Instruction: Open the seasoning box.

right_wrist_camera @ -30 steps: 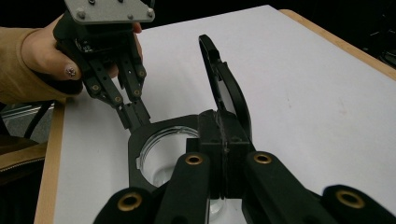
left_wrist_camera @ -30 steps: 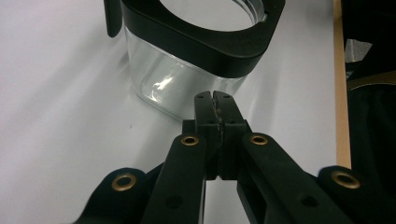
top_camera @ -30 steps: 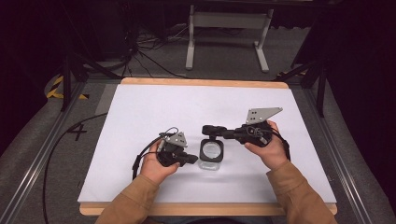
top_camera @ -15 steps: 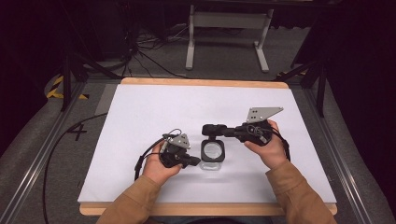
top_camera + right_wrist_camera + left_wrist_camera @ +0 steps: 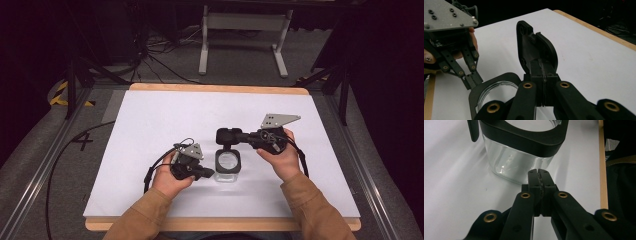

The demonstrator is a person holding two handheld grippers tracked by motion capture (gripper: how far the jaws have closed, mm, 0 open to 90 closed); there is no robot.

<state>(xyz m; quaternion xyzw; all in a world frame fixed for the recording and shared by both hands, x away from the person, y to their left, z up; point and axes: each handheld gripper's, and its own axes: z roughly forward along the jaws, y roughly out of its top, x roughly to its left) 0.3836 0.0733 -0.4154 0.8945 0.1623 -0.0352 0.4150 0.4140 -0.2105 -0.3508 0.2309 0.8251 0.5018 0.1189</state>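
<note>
A small clear jar with a black square rim stands on the white table top, near its middle. Its black hinged lid stands up and back from the rim. My right gripper comes in from the right and is shut on that lid, with the jaws clamped on its near edge. My left gripper comes from the left with its jaws pressed together and nothing between them. Its tips rest against the jar's clear wall, just under the rim.
The white sheet lies on a wooden board with its edge at the back. Cables trail from both grippers. A metal stand and loose cables lie on the floor beyond the table.
</note>
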